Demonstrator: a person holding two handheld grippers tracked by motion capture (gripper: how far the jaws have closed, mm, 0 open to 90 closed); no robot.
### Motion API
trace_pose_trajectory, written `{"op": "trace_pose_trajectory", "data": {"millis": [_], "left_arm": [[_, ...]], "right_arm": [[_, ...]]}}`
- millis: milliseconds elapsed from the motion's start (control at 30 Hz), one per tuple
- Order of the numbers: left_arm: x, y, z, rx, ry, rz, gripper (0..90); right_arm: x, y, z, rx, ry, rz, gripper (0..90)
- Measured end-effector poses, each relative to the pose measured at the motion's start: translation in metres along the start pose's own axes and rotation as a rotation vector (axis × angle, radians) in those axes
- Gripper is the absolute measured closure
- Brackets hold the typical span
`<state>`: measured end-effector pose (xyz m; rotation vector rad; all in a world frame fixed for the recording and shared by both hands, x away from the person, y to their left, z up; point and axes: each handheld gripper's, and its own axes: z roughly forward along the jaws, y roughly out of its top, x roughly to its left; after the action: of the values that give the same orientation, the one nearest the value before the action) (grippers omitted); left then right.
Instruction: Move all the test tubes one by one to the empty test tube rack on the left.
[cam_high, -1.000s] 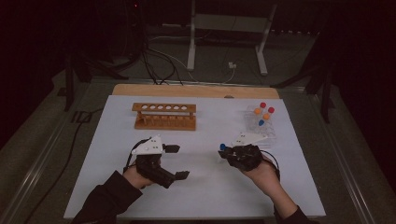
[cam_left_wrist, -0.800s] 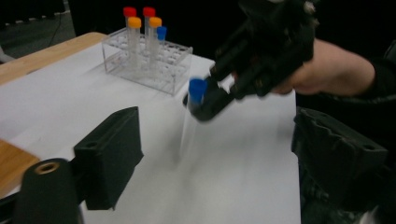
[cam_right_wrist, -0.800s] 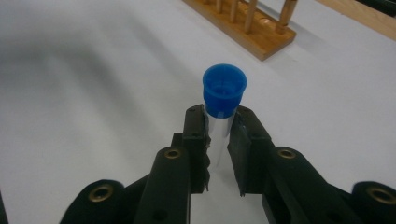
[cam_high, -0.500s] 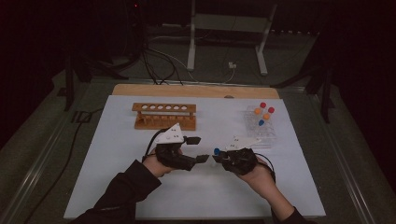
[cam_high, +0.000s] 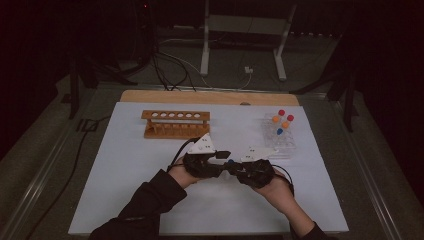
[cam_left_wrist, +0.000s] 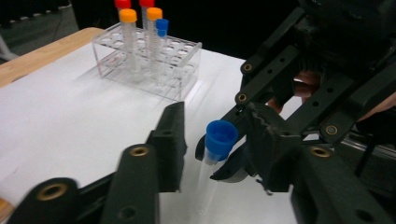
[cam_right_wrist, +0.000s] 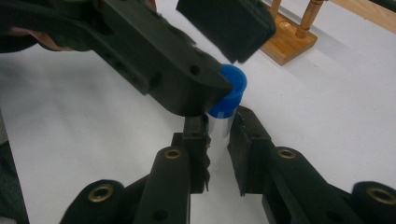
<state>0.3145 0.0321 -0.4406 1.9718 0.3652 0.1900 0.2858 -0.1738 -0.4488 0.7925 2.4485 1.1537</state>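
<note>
A clear test tube with a blue cap (cam_left_wrist: 220, 139) stands tilted just above the white table mat (cam_high: 150, 190). My right gripper (cam_right_wrist: 219, 125) is shut on its clear body just under the blue cap (cam_right_wrist: 232, 89). My left gripper (cam_left_wrist: 215, 128) is open, one jaw on each side of the cap, not touching it. In the high view the left gripper (cam_high: 223, 162) and the right gripper (cam_high: 238, 169) meet tip to tip at the mat's middle, with the blue cap (cam_high: 230, 161) between them.
An empty wooden tube rack (cam_high: 175, 123) stands at the back left of the mat. At the back right a clear plastic rack (cam_high: 280, 137) holds several tubes with red, orange and blue caps. A bare wooden strip (cam_high: 210, 97) runs along the far edge.
The left gripper has swung right and up to the right gripper. The right gripper has shifted left with the tube, so the left jaws now straddle the blue cap.
</note>
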Motion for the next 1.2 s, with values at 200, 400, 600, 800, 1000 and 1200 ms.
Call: {"op": "trace_pose_trajectory", "data": {"millis": [200, 400, 600, 800, 1000, 1200], "left_arm": [[-0.001, -0.001, 0.003, 0.026, 0.000, 0.028, 72.7], [-0.003, -0.002, 0.004, 0.022, 0.017, 0.052, 77.1], [0.000, 0.001, -0.002, 0.008, 0.024, 0.049, 77.2], [0.011, 0.007, -0.017, -0.022, 0.077, 0.029, 77.2], [0.031, 0.015, -0.037, -0.050, 0.174, 0.020, 77.2], [0.051, 0.026, -0.050, -0.081, 0.254, 0.012, 77.3]], "right_arm": [[-0.001, 0.000, -0.001, -0.003, -0.005, 0.002, 76.3], [-0.001, 0.000, 0.000, -0.002, 0.000, 0.011, 76.3], [-0.001, 0.000, -0.002, -0.021, 0.000, 0.016, 68.2], [-0.007, -0.001, -0.006, -0.053, -0.030, 0.059, 33.4], [-0.012, -0.001, -0.011, -0.102, -0.062, 0.083, 16.6], [-0.015, 0.000, -0.017, -0.147, -0.085, 0.121, 6.5]]}}
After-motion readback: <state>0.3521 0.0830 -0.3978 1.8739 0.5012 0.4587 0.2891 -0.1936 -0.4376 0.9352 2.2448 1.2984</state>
